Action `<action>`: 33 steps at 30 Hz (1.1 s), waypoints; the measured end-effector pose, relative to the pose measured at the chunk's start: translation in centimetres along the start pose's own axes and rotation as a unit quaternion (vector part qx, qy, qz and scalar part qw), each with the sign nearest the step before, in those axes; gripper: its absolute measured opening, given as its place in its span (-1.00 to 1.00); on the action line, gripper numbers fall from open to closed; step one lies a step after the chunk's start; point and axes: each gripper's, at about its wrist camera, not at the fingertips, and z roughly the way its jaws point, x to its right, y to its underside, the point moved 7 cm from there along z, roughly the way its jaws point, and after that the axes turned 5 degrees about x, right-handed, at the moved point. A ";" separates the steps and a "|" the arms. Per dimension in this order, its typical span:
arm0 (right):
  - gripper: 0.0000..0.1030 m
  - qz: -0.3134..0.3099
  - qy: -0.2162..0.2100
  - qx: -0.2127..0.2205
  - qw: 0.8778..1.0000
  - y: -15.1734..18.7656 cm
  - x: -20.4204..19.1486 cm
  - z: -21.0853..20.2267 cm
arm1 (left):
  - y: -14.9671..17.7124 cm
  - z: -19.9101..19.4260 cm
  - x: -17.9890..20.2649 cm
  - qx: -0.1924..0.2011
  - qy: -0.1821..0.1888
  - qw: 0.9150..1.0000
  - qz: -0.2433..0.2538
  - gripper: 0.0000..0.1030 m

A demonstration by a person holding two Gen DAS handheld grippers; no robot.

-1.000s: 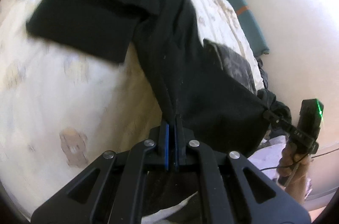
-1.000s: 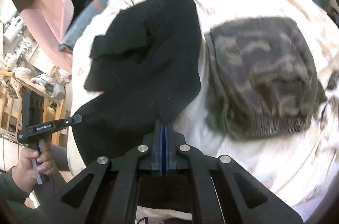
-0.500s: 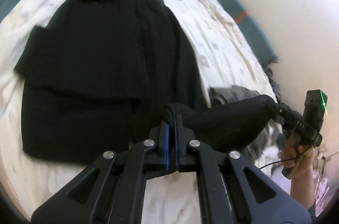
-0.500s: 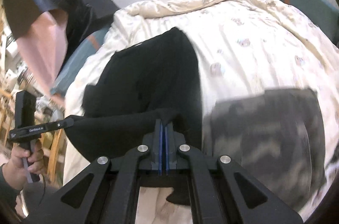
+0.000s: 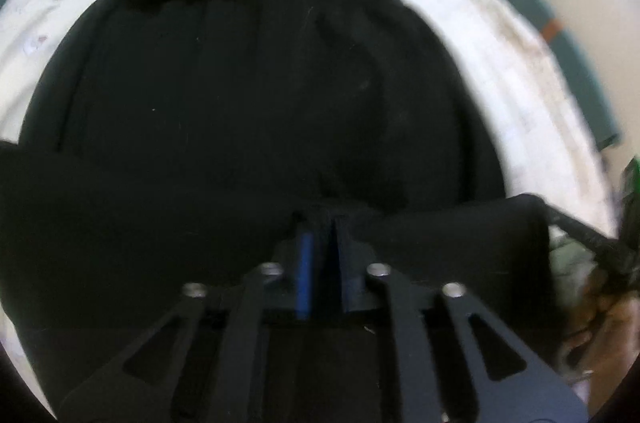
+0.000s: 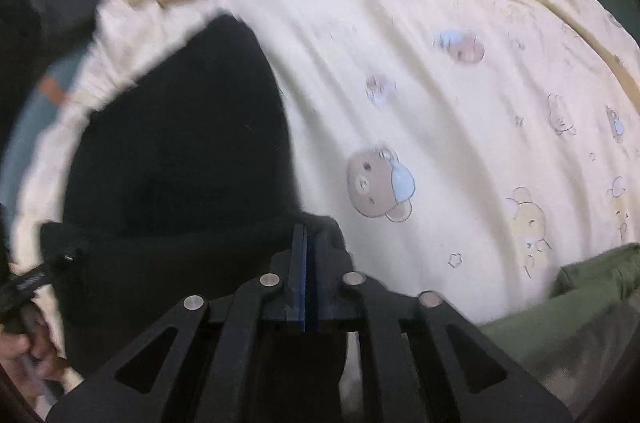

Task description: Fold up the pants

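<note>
Risk of a crooked fold as both grips let go

Left fingers (image 5: 320,239) are opening off the pants (image 5: 240,83) hem; right fingers (image 6: 306,243), barely parting, pinch it, so uneven release could skew it on the bed (image 6: 440,103).

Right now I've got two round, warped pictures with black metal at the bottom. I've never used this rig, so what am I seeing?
There is no robot: a person holds a two-finger gripper in each hand, with a fisheye camera on each looking along its fingers. One picture is the left gripper, the other the right gripper. Each also glimpses the other tool at its edge. Black pants lie on a cream bedsheet printed with bears, their lower edge brought up over the rest. Both grippers have that black cloth between their fingers, and both jaws are opening, so the fold is apparently being let go. An olive-green garment lies at the right.
</note>
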 end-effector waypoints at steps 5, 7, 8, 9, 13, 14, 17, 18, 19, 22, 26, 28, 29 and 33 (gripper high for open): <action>0.08 -0.013 0.085 -0.038 0.996 0.8 0.8 3.0 | -0.1 0.4 -2.5 0.020 -0.065 0.997 -0.019 0.63; 0.08 -0.013 0.082 -0.022 0.996 0.1 1.0 1.8 | 0.2 -0.7 -2.8 0.019 -0.053 0.998 -0.018 0.63; 0.08 -0.015 0.085 -0.008 0.996 -0.3 1.0 0.6 | 0.3 -1.9 -2.8 0.029 -0.050 0.998 -0.013 0.63; 0.08 -0.014 0.080 0.003 0.997 -0.5 0.9 -0.6 | 0.1 -3.4 -2.6 0.048 -0.045 0.998 -0.007 0.63; 0.08 -0.007 -0.018 0.029 0.999 1.2 -1.8 -5.5 | 2.0 -6.8 -0.7 0.078 -0.023 0.996 0.039 0.67; 0.08 -0.011 -0.029 0.019 0.999 2.0 -2.4 -5.6 | 2.7 -7.0 0.2 0.076 -0.009 0.996 0.047 0.67; 0.08 -0.004 -0.067 -0.018 0.998 5.0 -4.5 -4.3 | 4.6 -5.5 1.3 0.064 -0.011 0.997 0.052 0.67; 0.07 -0.003 -0.067 -0.026 0.997 5.7 -4.7 -3.5 | 4.9 -4.4 1.5 0.049 -0.022 0.997 0.055 0.67; 0.07 -0.002 -0.048 -0.031 0.998 6.3 -4.6 -2.5 | 5.4 -2.6 1.0 0.023 -0.051 0.997 0.060 0.67; -0.12 0.014 0.015 -0.057 0.998 8.1 -2.8 1.2 | 6.0 0.7 -0.7 -0.024 -0.087 0.995 0.031 0.70; -0.07 -0.002 0.037 -0.046 0.998 8.1 -4.2 0.4 | 5.6 -1.7 -1.0 -0.005 -0.068 0.998 0.016 0.67; 0.04 0.007 0.001 -0.026 1.000 7.9 -5.4 -1.9 | 5.8 -4.6 -1.3 0.016 -0.044 0.999 0.011 0.67; 0.08 0.009 -0.014 -0.015 1.000 8.2 -6.0 -3.4 | 6.0 -6.1 -1.7 0.026 -0.038 0.999 0.010 0.67; 0.38 0.059 -0.100 0.019 0.993 11.9 -7.8 -8.7 | 9.8 -13.9 -6.1 0.074 -0.009 0.996 -0.050 0.78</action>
